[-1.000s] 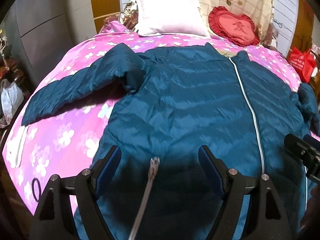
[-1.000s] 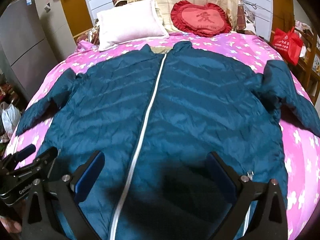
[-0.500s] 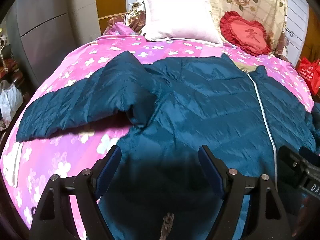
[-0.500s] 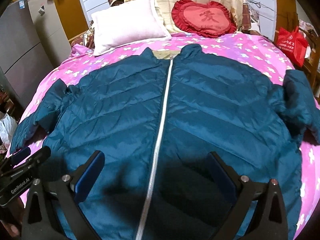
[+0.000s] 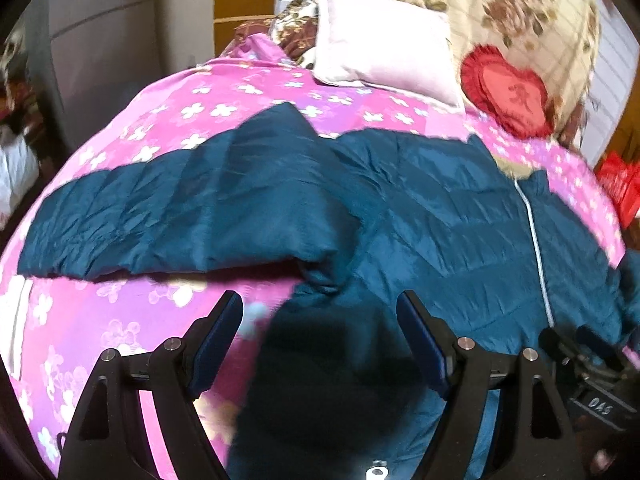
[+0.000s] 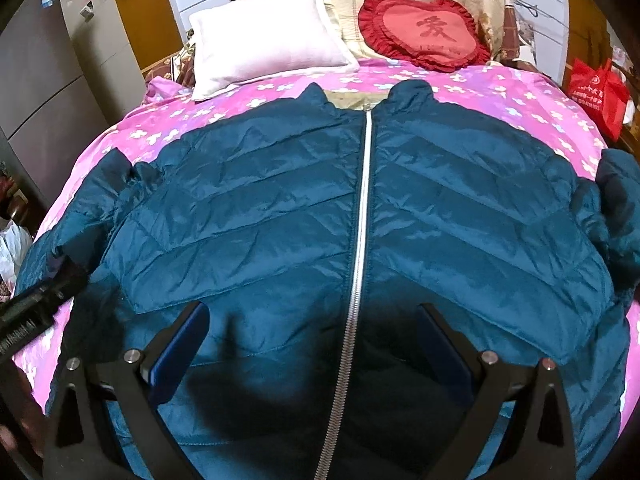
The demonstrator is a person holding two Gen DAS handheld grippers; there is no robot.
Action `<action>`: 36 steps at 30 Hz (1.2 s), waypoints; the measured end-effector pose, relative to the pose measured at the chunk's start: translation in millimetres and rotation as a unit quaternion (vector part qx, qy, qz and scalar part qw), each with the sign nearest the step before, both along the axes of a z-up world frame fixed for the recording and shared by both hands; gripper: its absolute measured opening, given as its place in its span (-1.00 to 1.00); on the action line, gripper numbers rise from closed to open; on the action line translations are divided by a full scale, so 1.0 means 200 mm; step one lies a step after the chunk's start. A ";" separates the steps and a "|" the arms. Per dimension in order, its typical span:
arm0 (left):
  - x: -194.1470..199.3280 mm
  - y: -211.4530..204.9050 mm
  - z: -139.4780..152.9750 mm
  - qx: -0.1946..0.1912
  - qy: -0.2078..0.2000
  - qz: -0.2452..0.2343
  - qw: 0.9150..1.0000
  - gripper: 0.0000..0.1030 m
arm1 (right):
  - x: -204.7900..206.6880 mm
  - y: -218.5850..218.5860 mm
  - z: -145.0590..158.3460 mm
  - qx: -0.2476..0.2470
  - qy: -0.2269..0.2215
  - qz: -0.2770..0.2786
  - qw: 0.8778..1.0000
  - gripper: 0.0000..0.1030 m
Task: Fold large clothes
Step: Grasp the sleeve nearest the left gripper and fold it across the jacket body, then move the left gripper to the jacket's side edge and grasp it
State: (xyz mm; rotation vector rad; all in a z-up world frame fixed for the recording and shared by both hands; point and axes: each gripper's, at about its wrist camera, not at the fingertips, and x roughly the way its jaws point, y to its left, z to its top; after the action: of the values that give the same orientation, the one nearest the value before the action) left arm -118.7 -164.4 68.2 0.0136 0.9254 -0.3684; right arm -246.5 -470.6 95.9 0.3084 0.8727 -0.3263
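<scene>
A large dark teal puffer jacket [image 6: 280, 208] lies front up on the bed, zipped with a white zipper [image 6: 362, 220]. Its left sleeve [image 5: 168, 216] stretches out to the left over the pink sheet; its right sleeve [image 6: 618, 200] bunches at the right edge. My left gripper [image 5: 320, 320] is open and empty, low over the jacket's left side below the sleeve. My right gripper [image 6: 312, 332] is open and empty over the lower front, near the zipper. Each gripper shows at the edge of the other's view.
The bed has a pink flowered sheet [image 5: 120, 320]. A white pillow [image 6: 268, 40] and a red heart cushion [image 6: 424, 36] lie at the head. A red bag [image 6: 596, 92] stands at the right, grey cabinets [image 6: 36, 92] at the left.
Both grippers have moved forward over the jacket, and the left one has also swung left toward the sleeve. Both stay open. The jacket has not moved.
</scene>
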 end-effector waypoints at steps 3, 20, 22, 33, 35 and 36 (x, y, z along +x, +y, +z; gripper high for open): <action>0.08 0.16 0.02 -0.025 0.012 0.028 0.999 0.15 | 0.00 0.00 -0.01 0.005 0.000 0.003 1.000 1.00; 0.65 1.41 -0.14 -0.047 0.063 0.319 0.944 0.15 | 0.00 0.05 -0.03 0.007 0.008 0.018 1.000 1.00; 0.68 1.46 -0.18 -0.047 0.070 0.333 0.939 0.15 | 0.00 0.05 -0.03 0.005 0.008 0.017 1.000 1.00; 0.77 1.48 -0.27 -0.003 0.080 0.315 0.946 0.15 | 0.02 0.10 -0.06 -0.001 0.023 0.026 0.999 1.00; 0.78 1.47 -0.27 -0.004 0.073 0.298 0.952 -0.18 | 0.02 0.10 -0.06 0.001 0.022 0.025 0.999 1.00; 0.78 1.47 -0.26 -0.013 0.069 0.283 0.957 -0.70 | 0.02 0.10 -0.06 0.002 0.022 0.024 0.999 1.00</action>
State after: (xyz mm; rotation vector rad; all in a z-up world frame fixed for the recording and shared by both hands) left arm 36.7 129.1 16.0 -0.2992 1.0176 0.1534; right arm -241.7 -450.3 84.2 0.2841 0.9226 -0.2873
